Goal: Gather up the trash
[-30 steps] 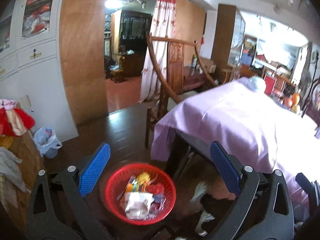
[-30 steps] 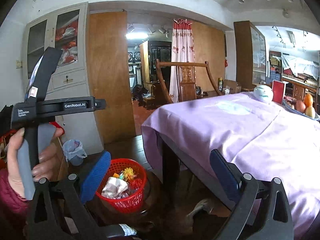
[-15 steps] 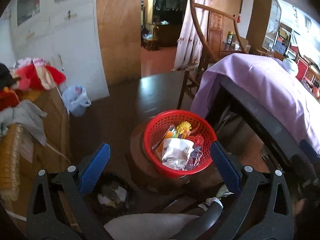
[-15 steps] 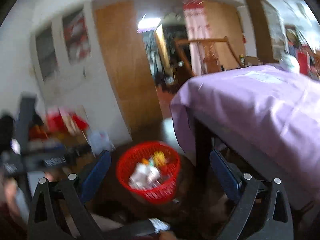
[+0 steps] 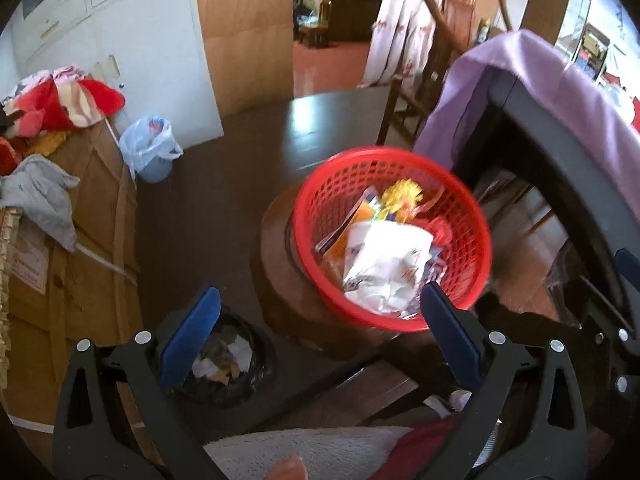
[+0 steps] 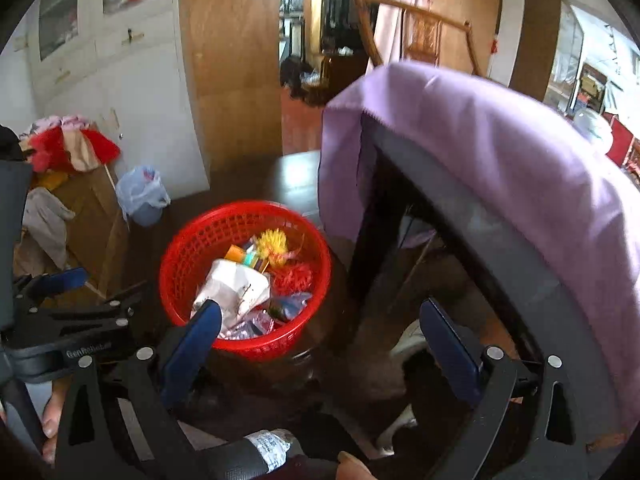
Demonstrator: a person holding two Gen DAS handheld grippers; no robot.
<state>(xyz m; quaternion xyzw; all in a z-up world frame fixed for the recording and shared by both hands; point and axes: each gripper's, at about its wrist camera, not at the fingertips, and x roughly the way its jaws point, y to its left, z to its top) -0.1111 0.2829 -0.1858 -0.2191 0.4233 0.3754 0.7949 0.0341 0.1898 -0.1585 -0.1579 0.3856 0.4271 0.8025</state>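
Observation:
A red mesh basket (image 5: pixel 320 200) (image 6: pixel 188 248) full of trash sits on a round wooden stool (image 5: pixel 280 280). It holds crumpled white paper (image 5: pixel 380 264) (image 6: pixel 232 284), a yellow pompom (image 5: pixel 400 194) (image 6: pixel 272 242) and wrappers. My left gripper (image 5: pixel 320 332) is open and empty, above and in front of the basket. My right gripper (image 6: pixel 320 340) is open and empty, just right of the basket. A black-lined bin (image 5: pixel 224 364) with scraps stands on the floor left of the stool. The left gripper also shows in the right wrist view (image 6: pixel 52 300).
A table under a purple cloth (image 5: pixel 560 92) (image 6: pixel 500 152) rises at the right, with a dark leg (image 6: pixel 372 216) near the basket. Cardboard boxes with clothes (image 5: pixel 60 208) stand at the left. A small blue bin with a plastic bag (image 5: pixel 150 148) stands by the white cupboard.
Both grippers have tilted down and moved closer to the red basket, which now looks larger. The black-lined bin has come into the left wrist view. Both stay open.

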